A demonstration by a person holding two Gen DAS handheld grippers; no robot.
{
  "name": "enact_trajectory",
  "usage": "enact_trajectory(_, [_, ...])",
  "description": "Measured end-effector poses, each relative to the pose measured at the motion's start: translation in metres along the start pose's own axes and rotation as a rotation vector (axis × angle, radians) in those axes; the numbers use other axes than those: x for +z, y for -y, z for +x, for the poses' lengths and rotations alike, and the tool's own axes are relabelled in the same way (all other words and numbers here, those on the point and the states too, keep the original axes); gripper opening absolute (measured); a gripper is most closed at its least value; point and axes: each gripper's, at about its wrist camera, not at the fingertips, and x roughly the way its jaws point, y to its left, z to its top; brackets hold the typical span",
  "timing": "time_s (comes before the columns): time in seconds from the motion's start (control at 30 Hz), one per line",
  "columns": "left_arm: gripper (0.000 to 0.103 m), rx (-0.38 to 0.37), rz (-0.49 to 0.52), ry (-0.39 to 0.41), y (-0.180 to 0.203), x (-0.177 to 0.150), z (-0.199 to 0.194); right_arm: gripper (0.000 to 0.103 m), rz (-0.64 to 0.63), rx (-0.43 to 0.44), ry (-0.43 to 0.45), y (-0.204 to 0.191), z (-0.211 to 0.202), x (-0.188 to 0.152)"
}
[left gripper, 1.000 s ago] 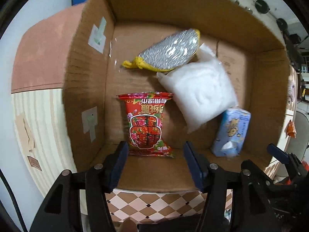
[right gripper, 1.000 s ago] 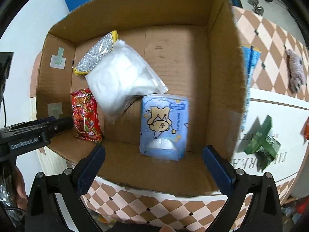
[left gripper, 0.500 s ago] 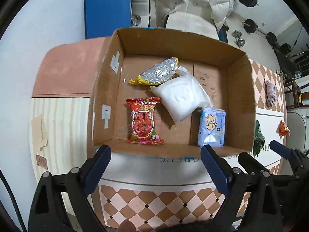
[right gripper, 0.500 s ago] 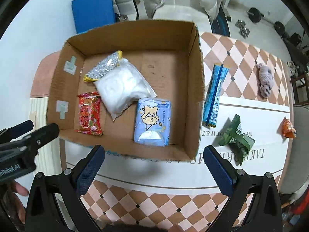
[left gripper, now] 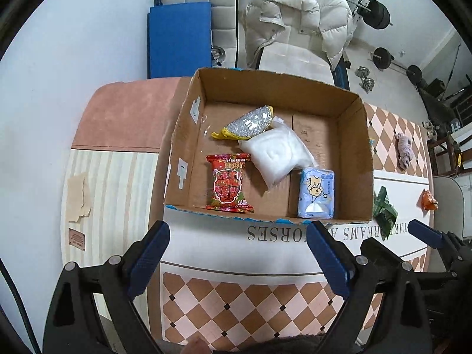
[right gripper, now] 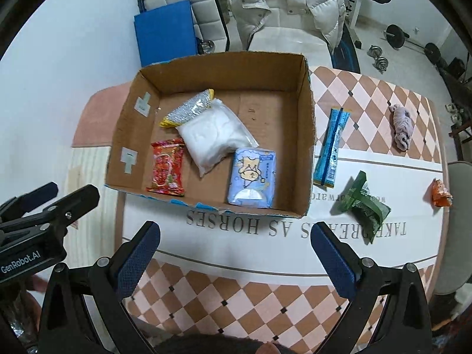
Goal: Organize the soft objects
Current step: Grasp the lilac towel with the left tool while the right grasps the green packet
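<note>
An open cardboard box stands on the table. In it lie a red snack pack, a white soft bag, a silver and yellow pouch and a blue tissue pack. Right of the box lie a blue stick pack, a green pack, an orange wrapper and a grey soft toy. My left gripper and right gripper are open, empty, above the table's front edge.
The table has a checked cloth with a white printed band. A pink and wood board lies left of the box. Behind the table stand a chair with a white jacket, a blue mat and gym weights.
Both grippers have pulled back and up from the box, so more of the table shows. The left gripper's jaws have opened wider. The red pack lies in the box.
</note>
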Motion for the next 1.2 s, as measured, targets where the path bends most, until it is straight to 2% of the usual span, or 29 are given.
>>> enact_trajectory(0.17, [0.095,0.059,0.081,0.052,0.032,0.007,-0.014,0.103,0.088,0.048,0.056,0.033,-0.020,-0.004])
enact_trajectory(0.3, [0.095,0.089,0.174,0.080,0.076,0.016,-0.010,0.103,0.192,0.025,0.030,0.097,-0.020,-0.002])
enact_trajectory(0.43, [0.095,0.117,0.262,0.060,0.126,0.026,0.020,0.103,0.135,-0.162,-0.054,0.159,0.013,0.003])
enact_trajectory(0.5, [0.095,0.130,0.294,0.046,0.145,0.027,0.035,0.103,0.055,-0.302,-0.129,0.184,0.047,0.003])
enact_trajectory(0.57, [0.095,0.145,0.330,0.012,0.167,0.027,0.055,0.099,-0.045,-0.376,-0.215,0.200,0.086,0.001])
enact_trajectory(0.7, [0.095,0.149,0.360,-0.059,0.200,0.025,0.084,0.097,-0.147,-0.362,-0.298,0.212,0.139,0.002])
enact_trajectory(0.77, [0.095,0.142,0.367,-0.080,0.211,0.026,0.090,0.097,-0.144,-0.341,-0.313,0.219,0.158,0.006])
enact_trajectory(0.83, [0.095,0.148,0.383,-0.088,0.224,0.027,0.095,0.093,-0.118,-0.295,-0.327,0.225,0.171,0.010])
enact_trajectory(0.87, [0.095,0.150,0.391,-0.090,0.231,0.028,0.097,0.084,-0.085,-0.254,-0.340,0.231,0.176,0.012])
enact_trajectory(0.9, [0.095,0.152,0.396,-0.092,0.236,0.030,0.097,0.070,-0.062,-0.236,-0.353,0.236,0.179,0.012])
enact_trajectory(0.93, [0.095,0.152,0.402,-0.093,0.243,0.032,0.098,0.064,-0.034,-0.210,-0.370,0.243,0.182,0.013])
enact_trajectory(1.0, [0.095,0.141,0.408,-0.095,0.255,0.038,0.100,0.056,0.018,-0.167,-0.374,0.255,0.180,0.012])
enact_trajectory(1.1, [0.095,0.115,0.414,-0.103,0.278,0.050,0.105,0.040,0.177,-0.160,-0.368,0.290,0.167,0.010])
enact_trajectory(1.2, [0.095,0.060,0.411,-0.146,0.311,0.065,0.118,0.037,0.383,-0.096,-0.328,0.337,0.151,0.003])
